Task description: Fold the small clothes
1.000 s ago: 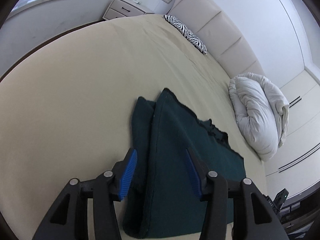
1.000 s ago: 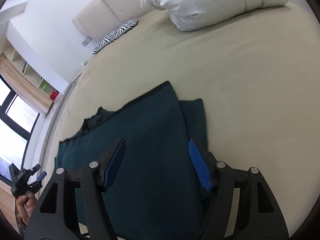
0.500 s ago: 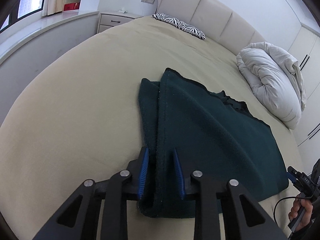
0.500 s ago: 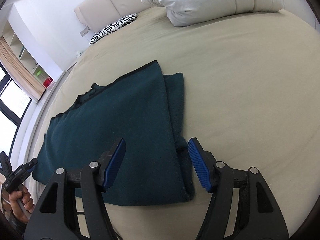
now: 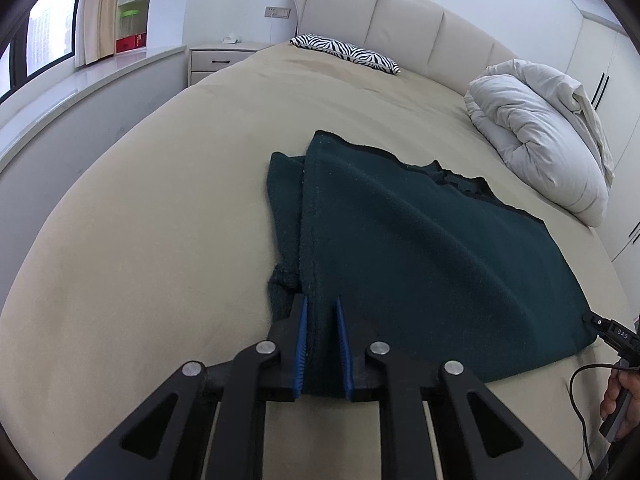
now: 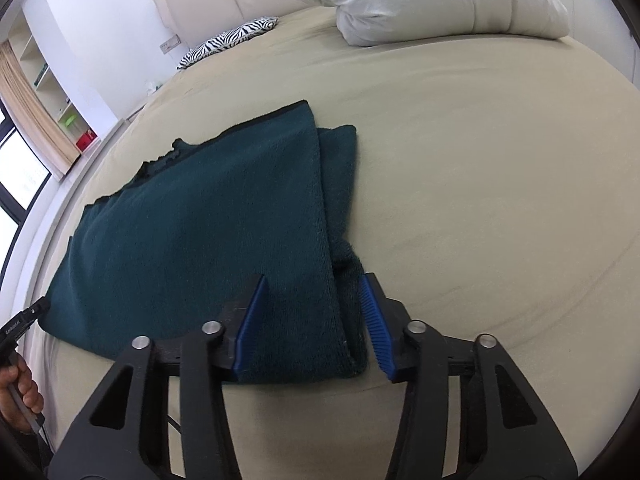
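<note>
Now flat on bed (image 5: 160, 208): garment (image 5: 420, 248), long axis crosswise between grippers. Left gripper (image 5: 322, 312) just closed, pinching left fold; right gripper (image 6: 312, 292) half-closed, straddling right corner.

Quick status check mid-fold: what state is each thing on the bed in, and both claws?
Green garment: flat on the bed, sleeves folded in, near corners between the claws.
Left claw: pads pinching the garment's near corner, jaws just closed in.
Right claw: jaws astride the other near corner, just been closing, a pad gap still showing.
Duvet: bundled up by the headboard.
Zebra pillow: lying flat.
</note>
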Tool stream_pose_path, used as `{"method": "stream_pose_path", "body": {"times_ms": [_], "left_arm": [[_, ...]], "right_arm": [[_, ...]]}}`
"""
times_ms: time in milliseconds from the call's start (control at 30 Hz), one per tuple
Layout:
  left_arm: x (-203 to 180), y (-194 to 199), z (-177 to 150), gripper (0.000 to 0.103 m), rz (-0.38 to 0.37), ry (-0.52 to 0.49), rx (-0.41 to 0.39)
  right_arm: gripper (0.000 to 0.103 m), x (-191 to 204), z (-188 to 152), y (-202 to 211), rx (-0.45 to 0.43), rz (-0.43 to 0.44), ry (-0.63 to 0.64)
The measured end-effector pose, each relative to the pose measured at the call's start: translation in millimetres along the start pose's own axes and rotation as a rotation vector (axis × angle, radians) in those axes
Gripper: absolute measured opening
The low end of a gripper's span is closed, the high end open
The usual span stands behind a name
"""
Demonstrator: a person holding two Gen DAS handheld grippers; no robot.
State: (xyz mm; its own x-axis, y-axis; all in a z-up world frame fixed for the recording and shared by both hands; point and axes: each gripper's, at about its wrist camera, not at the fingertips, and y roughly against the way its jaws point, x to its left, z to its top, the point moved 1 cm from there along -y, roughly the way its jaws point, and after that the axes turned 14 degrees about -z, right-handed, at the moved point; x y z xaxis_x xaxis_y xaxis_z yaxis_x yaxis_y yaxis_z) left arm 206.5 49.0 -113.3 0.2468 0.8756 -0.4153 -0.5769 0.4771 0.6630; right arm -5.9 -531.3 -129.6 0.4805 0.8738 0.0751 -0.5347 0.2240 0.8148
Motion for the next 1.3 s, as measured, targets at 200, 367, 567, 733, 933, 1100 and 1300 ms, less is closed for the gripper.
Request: {"method": "stream_pose_path", "body": {"times_ms": [200, 367, 567, 733, 933, 1100, 1300], "left_arm": [[7.7, 2.6, -2.8, 0.008, -0.017, 0.012, -0.003], [10.3, 5.0, -4.7, 0.007, -0.028, 0.016, -0.009], [15.9, 10.7, -5.0, 0.007, -0.046, 0.042, -0.022], [22.3, 12.3, -13.4, 0.007, -0.05, 0.054, -0.014], [31.1, 12.8, -21.9, 0.007, -0.072, 0.081, -0.007], [30.3, 13.1, -24.1, 0.007, -0.071, 0.071, -0.003], [35.8, 12.4, -26.1, 0.007, -0.088, 0.094, 0.001]], "right_arm": [[0.026, -2.9, -1.2, 1.8, -0.005, -0.015, -0.006], [0.009, -2.1, -1.1, 7.7, -0.017, -0.022, -0.003], [0.005, 9.9, -2.8, 18.9, -0.035, -0.023, 0.053], [0.005, 14.0, -2.6, 25.3, -0.029, 0.021, 0.04], [0.005, 1.6, -13.1, 18.8, 0.029, 0.037, -0.017], [0.005, -12.4, -25.1, 13.9, 0.055, 0.036, -0.053], [0.005, -19.3, -30.4, 9.9, 0.061, 0.04, -0.077]]}}
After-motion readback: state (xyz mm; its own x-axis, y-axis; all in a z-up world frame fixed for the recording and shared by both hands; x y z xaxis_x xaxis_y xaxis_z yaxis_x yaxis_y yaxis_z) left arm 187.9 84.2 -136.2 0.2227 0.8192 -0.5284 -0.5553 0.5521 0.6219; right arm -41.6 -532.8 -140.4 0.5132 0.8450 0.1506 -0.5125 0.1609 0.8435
